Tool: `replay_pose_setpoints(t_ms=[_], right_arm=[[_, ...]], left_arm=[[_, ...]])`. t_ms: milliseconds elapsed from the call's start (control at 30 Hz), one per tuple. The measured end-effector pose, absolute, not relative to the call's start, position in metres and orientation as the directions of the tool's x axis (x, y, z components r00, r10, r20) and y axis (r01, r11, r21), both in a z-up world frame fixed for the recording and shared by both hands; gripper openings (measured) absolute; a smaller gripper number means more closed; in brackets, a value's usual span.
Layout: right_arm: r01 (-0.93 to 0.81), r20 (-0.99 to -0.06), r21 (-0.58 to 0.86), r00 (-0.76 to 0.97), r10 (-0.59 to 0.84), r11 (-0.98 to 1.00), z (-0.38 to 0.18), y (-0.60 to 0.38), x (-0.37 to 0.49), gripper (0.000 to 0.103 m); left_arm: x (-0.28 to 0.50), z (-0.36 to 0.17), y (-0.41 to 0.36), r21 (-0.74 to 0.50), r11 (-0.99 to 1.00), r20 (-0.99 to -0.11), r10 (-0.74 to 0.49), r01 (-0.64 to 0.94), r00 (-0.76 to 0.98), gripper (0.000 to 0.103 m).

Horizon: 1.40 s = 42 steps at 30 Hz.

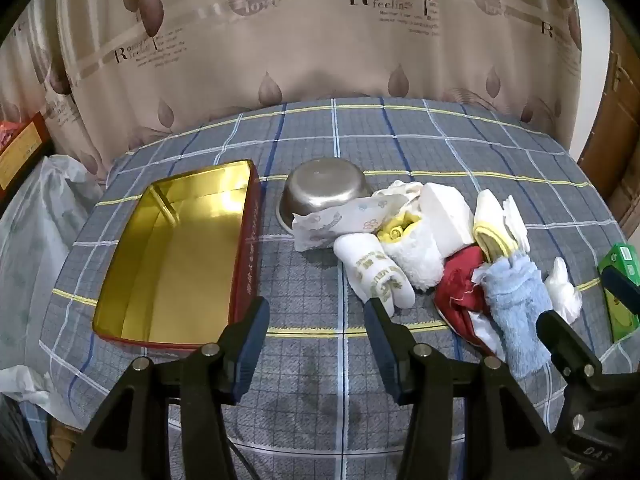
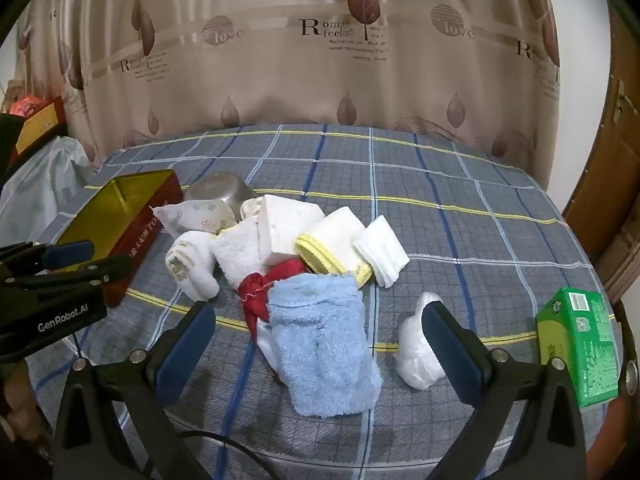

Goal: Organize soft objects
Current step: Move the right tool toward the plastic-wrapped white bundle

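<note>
A heap of soft things lies on the plaid-covered table: a light blue towel (image 2: 324, 340), a red cloth (image 2: 264, 284), a white sock with gold print (image 1: 376, 276), a white foam block (image 2: 286, 224), a yellow-trimmed white cloth (image 2: 336, 248) and a white plastic bag (image 2: 416, 344). An open red tin box (image 1: 176, 256) with a gold inside stands left of the heap. My left gripper (image 1: 318, 312) is open above bare cloth, its right finger close to the sock. My right gripper (image 2: 316, 320) is open wide, its fingers on either side of the blue towel and apart from it.
A steel bowl (image 1: 324, 192) sits behind the heap beside the tin. A green carton (image 2: 576, 344) stands at the table's right edge. A printed curtain (image 2: 320, 60) hangs behind the table, a white bag (image 1: 36, 216) lies off its left edge, and a wooden door (image 2: 612, 184) is at the right.
</note>
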State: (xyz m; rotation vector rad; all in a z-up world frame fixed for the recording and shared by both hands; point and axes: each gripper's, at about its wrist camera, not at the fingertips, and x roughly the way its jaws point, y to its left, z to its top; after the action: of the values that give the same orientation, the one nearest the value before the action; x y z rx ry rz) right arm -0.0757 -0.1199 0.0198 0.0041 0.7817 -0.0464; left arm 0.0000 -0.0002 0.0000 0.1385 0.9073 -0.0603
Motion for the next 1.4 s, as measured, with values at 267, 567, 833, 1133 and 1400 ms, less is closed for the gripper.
replay_pose_setpoints(t_ms=[267,567,833,1133,1400], right_arm=[[0.043,-0.703,-0.020,0.709,-0.045,0.999,0.020,-0.121,-0.075,0.103],[0.043,-0.705,-0.019,0.708,-0.044,0.999,0.020,-0.123,-0.075,0.103],[0.041,-0.707,-0.017,0.706,-0.041,0.999,0.019,-0.124,-0.074,0.103],[0.040,-0.709,-0.016,0.704,-0.040,0.999,0.019,-0.119,-0.074,0.103],[0.040,-0.710,-0.013,0.703,-0.038,0.999,0.019,-0.119,-0.076,0.103]], left_arm=[[-0.003,-0.001,-0.004,0.095,0.988,-0.793,0.001,0.122,0.609,0.051],[0.000,-0.002,0.002,0.092,0.989,-0.797,0.001,0.120,0.604,0.051],[0.002,-0.006,0.007,0.088,0.990,-0.800,0.004,0.112,0.600,0.051],[0.001,-0.006,0.005,0.096,0.989,-0.801,0.008,0.116,0.599,0.051],[0.002,-0.007,0.006,0.099,0.988,-0.805,0.011,0.116,0.594,0.051]])
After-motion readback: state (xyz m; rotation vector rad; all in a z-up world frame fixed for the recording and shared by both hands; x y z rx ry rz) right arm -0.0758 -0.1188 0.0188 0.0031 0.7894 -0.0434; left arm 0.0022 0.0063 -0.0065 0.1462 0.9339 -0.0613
